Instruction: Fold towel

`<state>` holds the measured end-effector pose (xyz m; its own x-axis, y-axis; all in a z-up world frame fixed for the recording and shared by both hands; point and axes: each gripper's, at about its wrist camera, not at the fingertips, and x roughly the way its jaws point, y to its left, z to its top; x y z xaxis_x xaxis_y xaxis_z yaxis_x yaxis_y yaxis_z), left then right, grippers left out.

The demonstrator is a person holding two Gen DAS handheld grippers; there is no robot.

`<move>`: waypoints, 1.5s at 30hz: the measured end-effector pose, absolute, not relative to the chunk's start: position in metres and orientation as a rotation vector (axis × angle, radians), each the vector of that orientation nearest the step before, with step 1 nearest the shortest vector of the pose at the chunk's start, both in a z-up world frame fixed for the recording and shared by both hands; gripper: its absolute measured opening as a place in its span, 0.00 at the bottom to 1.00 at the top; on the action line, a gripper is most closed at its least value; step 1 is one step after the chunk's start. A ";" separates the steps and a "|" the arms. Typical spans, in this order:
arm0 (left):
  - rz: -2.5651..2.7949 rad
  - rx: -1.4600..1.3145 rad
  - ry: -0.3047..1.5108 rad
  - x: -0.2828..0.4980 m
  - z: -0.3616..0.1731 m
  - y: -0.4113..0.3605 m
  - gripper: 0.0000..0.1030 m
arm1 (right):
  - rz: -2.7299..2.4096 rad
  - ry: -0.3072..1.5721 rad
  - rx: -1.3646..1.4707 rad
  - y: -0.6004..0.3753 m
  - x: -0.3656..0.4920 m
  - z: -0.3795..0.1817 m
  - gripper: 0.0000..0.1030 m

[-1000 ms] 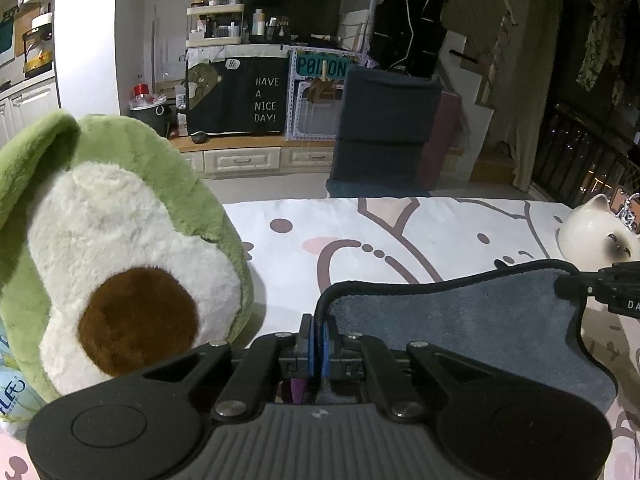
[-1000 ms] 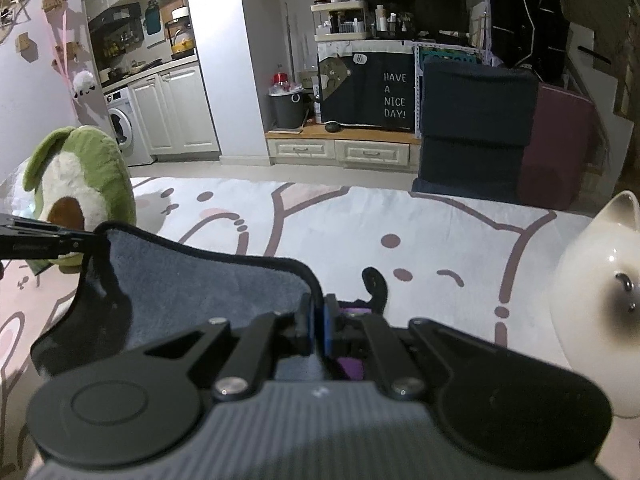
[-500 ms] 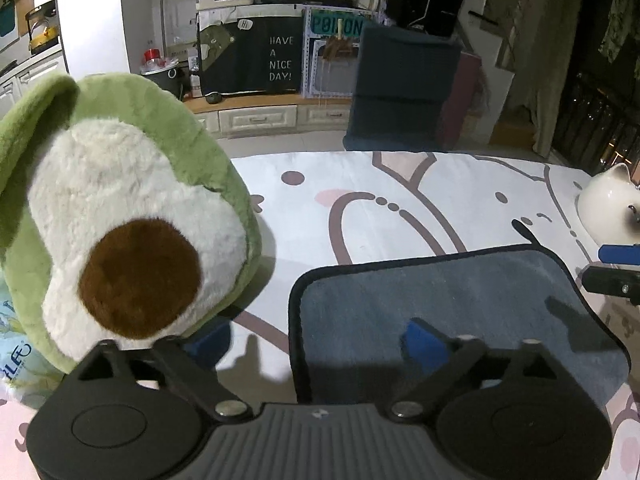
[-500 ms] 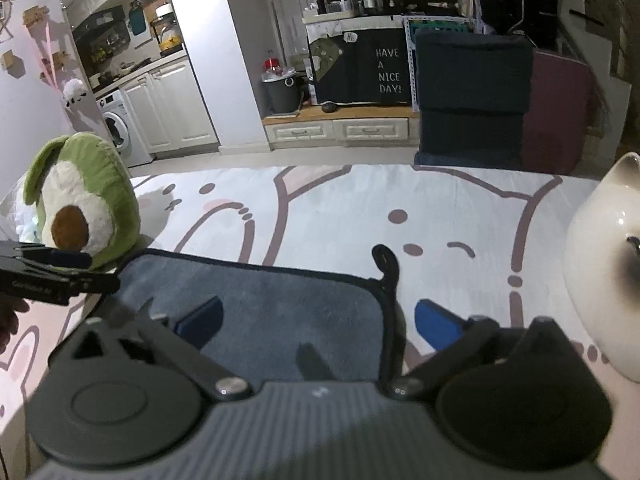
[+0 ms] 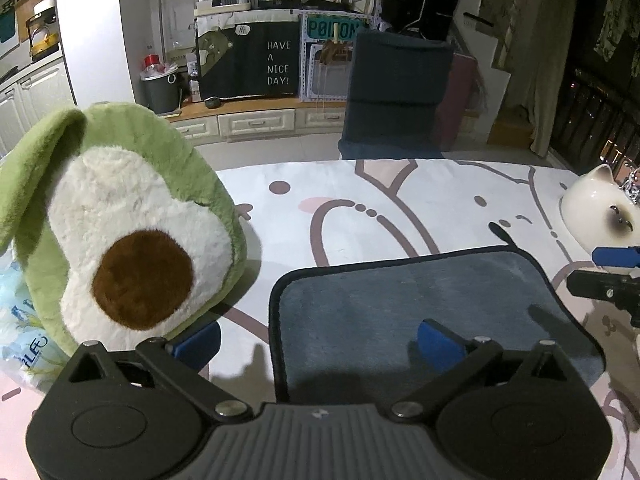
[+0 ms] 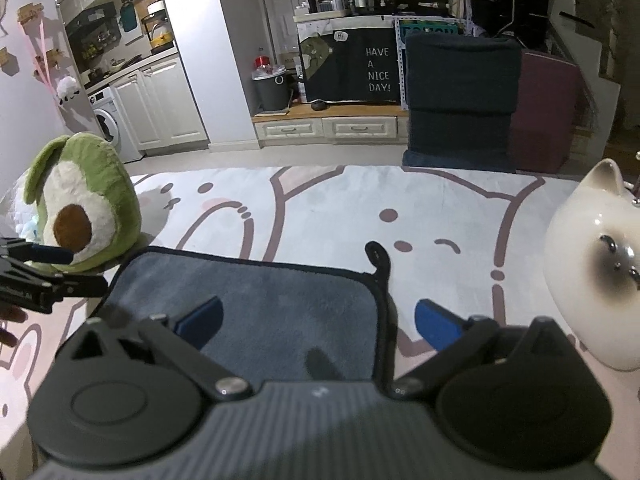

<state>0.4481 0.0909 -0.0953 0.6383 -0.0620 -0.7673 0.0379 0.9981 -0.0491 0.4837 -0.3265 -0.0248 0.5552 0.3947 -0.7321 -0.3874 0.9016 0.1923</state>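
A grey-blue towel with a dark border (image 5: pixel 420 308) lies flat and folded on the cartoon-printed cloth; it also shows in the right wrist view (image 6: pixel 272 312). A small hanging loop (image 6: pixel 378 256) sticks out at its far right corner. My left gripper (image 5: pixel 318 340) is open and empty, its jaws straddling the towel's left edge. My right gripper (image 6: pixel 316 320) is open and empty, its jaws straddling the towel's right edge. Each gripper shows at the edge of the other's view.
A green avocado plush (image 5: pixel 112 232) stands just left of the towel, also seen in the right wrist view (image 6: pixel 80 216). A white ceramic cat (image 6: pixel 596 268) stands to the right. A plastic pack (image 5: pixel 20 328) lies behind the plush. A dark chair (image 5: pixel 396 92) stands beyond the table.
Both grippers were shut on the towel's raised edge a second ago. They have opened and let it go, and the towel now lies flat and folded. Both grippers have drawn back slightly.
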 end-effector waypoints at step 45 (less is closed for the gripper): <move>-0.026 -0.060 0.746 0.299 -0.008 0.058 1.00 | 0.428 0.784 0.013 -0.347 0.352 0.063 1.00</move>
<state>0.2990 0.0579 -0.0083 0.7342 -0.0447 -0.6774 0.0019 0.9980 -0.0638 0.3517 -0.3468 0.0631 0.6265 0.3785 -0.6814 -0.3688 0.9141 0.1687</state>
